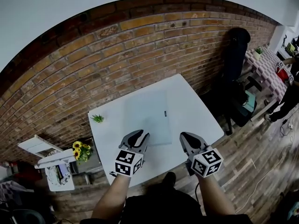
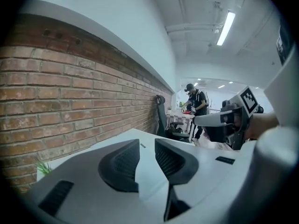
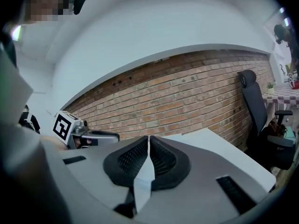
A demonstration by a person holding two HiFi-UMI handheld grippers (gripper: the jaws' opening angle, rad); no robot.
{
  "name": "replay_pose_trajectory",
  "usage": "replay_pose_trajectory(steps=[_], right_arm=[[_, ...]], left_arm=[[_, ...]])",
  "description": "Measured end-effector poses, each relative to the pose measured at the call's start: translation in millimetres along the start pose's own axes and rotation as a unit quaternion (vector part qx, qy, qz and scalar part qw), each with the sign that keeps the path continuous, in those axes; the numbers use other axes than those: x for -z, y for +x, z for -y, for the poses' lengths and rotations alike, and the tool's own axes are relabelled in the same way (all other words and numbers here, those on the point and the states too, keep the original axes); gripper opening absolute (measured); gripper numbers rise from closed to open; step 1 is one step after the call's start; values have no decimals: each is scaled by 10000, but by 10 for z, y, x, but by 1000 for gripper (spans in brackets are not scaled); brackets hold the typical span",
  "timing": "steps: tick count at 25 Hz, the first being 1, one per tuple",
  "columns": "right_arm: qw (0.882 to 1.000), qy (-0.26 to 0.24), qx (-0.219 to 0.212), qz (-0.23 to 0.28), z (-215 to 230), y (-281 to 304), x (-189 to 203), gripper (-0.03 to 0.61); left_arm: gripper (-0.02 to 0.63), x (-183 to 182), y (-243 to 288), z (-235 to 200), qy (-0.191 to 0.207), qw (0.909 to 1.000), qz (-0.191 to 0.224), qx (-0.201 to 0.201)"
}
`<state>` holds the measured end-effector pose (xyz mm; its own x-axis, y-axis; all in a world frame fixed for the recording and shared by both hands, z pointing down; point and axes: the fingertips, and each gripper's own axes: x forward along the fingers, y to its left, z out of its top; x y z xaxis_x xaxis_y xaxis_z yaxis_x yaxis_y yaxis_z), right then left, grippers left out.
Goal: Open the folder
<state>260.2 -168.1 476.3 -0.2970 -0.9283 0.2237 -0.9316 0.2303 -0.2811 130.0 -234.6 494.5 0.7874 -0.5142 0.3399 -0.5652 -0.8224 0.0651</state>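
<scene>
The brick wall stands beyond both grippers. The white bench extends ahead of them. The folder lies flat on the bench, directly ahead of the left gripper, whose tips are at its near edge. It is ahead and to the left of the right gripper. The left gripper jaws stand slightly apart with nothing between them. The right gripper jaws are closed together and empty. A small green plant sits ahead-left of the left gripper.

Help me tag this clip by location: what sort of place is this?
Probably an office or shared workroom: a white table stands by a bare brick wall, a black office chair is next to it, and a ceiling strip light hangs above, with another person working farther back.
</scene>
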Motion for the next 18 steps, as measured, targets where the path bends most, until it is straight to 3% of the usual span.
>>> replay_pose_trajectory(steps=[4,9,14,18], right_arm=[[9998,-3,-174,-138,218,205,-38,28],[9994,13,-89,-321,289,325,34,29],[9984,157,64,-542,236,319,238,28],[9974,286,185,-628,254,268,363,28]], left_arm=[[121,-38,194,-2,8,10000,-26,-93],[198,174,394,175,258,9984,-349,374],[307,506,536,357,756,9904,-791,847],[349,762,639,436,1240,9810,-1138,961]])
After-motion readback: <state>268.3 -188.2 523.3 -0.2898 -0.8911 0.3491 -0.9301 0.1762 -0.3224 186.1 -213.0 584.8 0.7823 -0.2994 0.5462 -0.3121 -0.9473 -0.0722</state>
